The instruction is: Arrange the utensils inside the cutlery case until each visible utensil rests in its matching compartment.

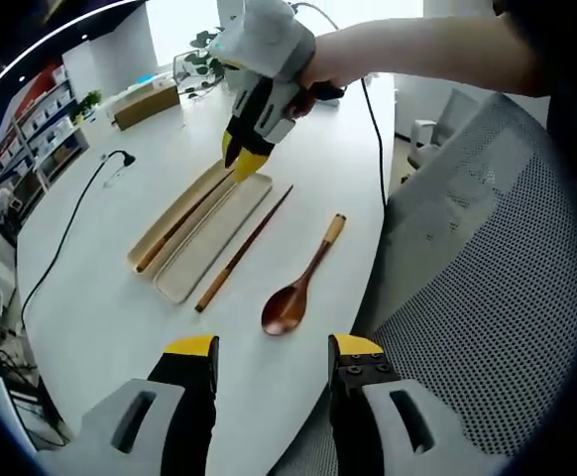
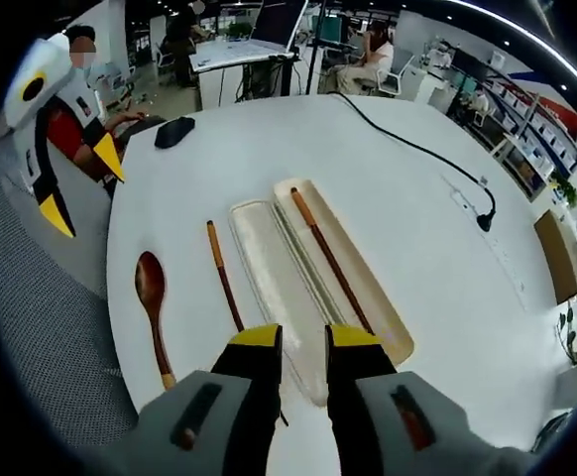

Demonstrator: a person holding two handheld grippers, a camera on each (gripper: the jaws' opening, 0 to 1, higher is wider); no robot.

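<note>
A: Left gripper view: left gripper [image 1: 272, 349] hangs apart and empty; one chopstick [image 1: 177, 226] lies in the cutlery case [image 1: 219, 234], another chopstick [image 1: 244, 248] and the wooden spoon [image 1: 300, 285] beside it on the table [image 1: 110, 307].

B: Right gripper view: right gripper [image 2: 303, 338] hovers gaping, empty, over the case's near end. Likely next: pinch the loose chopstick.

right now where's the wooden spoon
The wooden spoon lies on the white table, outside the cutlery case, just beyond the loose chopstick toward the mesh chair.
</note>
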